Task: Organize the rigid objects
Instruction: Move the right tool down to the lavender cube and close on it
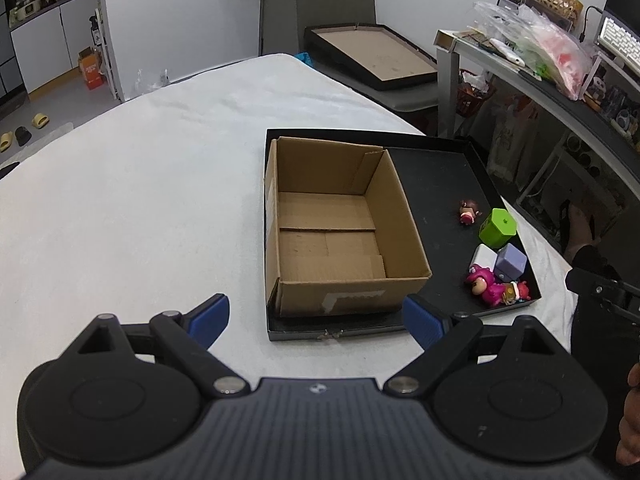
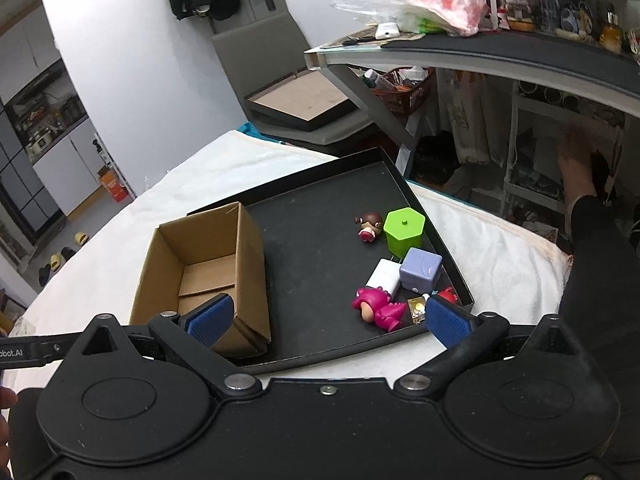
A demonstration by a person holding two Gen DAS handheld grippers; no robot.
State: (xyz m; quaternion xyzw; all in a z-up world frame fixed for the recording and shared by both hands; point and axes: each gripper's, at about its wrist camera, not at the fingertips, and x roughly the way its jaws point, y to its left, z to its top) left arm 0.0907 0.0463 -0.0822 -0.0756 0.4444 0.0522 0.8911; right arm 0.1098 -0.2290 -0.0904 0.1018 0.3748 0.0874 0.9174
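An empty cardboard box [image 1: 336,232] [image 2: 208,264] stands in the left half of a shallow black tray [image 1: 432,176] [image 2: 320,240]. In the tray's right half lie several small toys: a green hexagonal container [image 1: 498,227] [image 2: 404,229], a purple cube [image 1: 511,262] [image 2: 421,270], a white block [image 2: 383,278], a pink figure [image 1: 486,282] [image 2: 378,306] and a small doll [image 1: 467,211] [image 2: 369,225]. My left gripper [image 1: 316,320] is open just in front of the tray's near edge. My right gripper [image 2: 328,320] is open over the tray's near edge, nothing between its fingers.
The tray rests on a table covered with a white cloth [image 1: 140,184]. A second black tray [image 1: 372,56] leans on a grey chair behind the table. A cluttered shelf [image 2: 500,48] with plastic bags stands to the right. A person's dark sleeve [image 2: 600,264] is at the right.
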